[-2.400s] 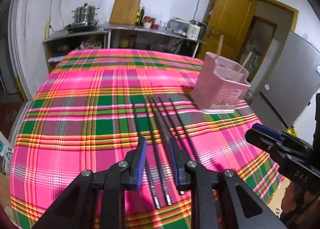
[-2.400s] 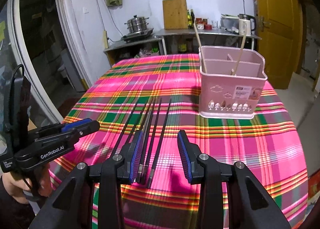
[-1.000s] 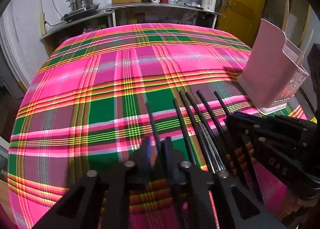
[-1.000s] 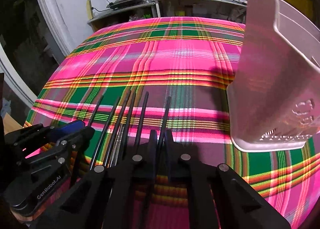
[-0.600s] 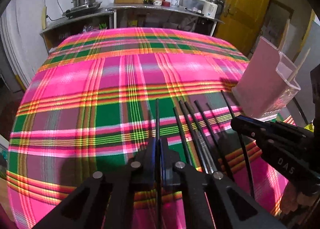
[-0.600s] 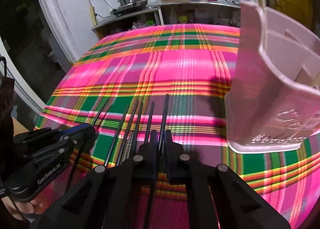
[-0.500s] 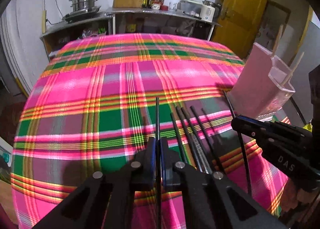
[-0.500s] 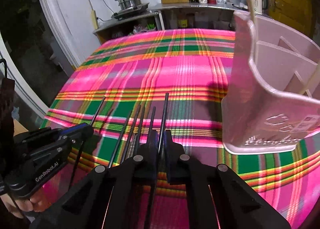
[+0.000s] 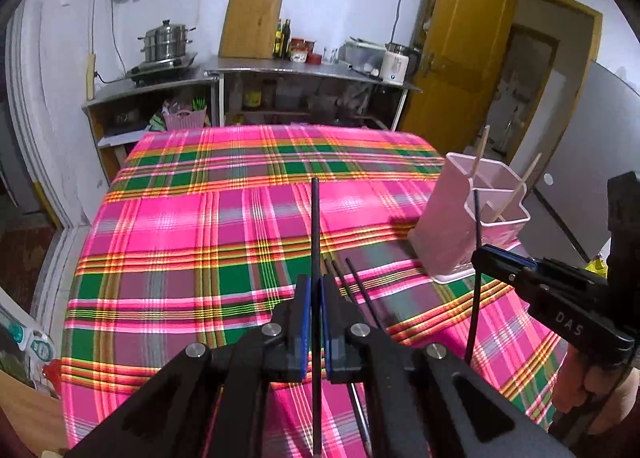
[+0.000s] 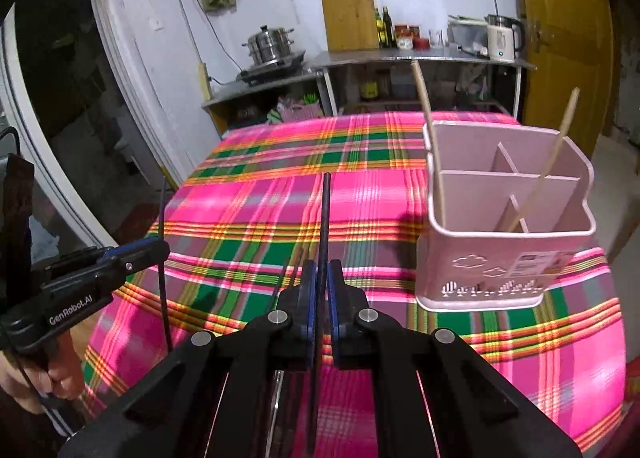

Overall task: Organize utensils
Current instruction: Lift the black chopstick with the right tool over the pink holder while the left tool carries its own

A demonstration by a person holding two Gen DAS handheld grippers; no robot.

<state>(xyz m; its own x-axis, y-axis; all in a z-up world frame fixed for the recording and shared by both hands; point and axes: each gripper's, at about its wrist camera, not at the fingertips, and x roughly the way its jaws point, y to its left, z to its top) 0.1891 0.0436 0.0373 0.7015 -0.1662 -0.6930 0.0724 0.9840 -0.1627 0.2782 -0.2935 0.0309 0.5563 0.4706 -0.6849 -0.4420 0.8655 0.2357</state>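
Note:
My left gripper (image 9: 315,282) is shut on a black chopstick (image 9: 315,226) and holds it above the plaid tablecloth (image 9: 180,234). My right gripper (image 10: 322,268) is shut on another black chopstick (image 10: 325,214), also lifted. A pink divided utensil holder (image 10: 506,242) stands at the right with two wooden chopsticks (image 10: 430,138) inside; it also shows in the left wrist view (image 9: 460,226). More black chopsticks (image 9: 358,286) lie on the cloth below the left gripper. Each gripper shows in the other's view: the right one (image 9: 480,256), the left one (image 10: 162,246).
A steel counter (image 9: 280,70) with a pot, a cutting board, bottles and a kettle stands behind the table. A yellow door (image 9: 460,70) is at the back right. The table edge drops off at the left and right.
Both grippers closed on a chopstick lying on the cloth, then lifted them. The views have risen and pulled back, and the holder now appears farther off.

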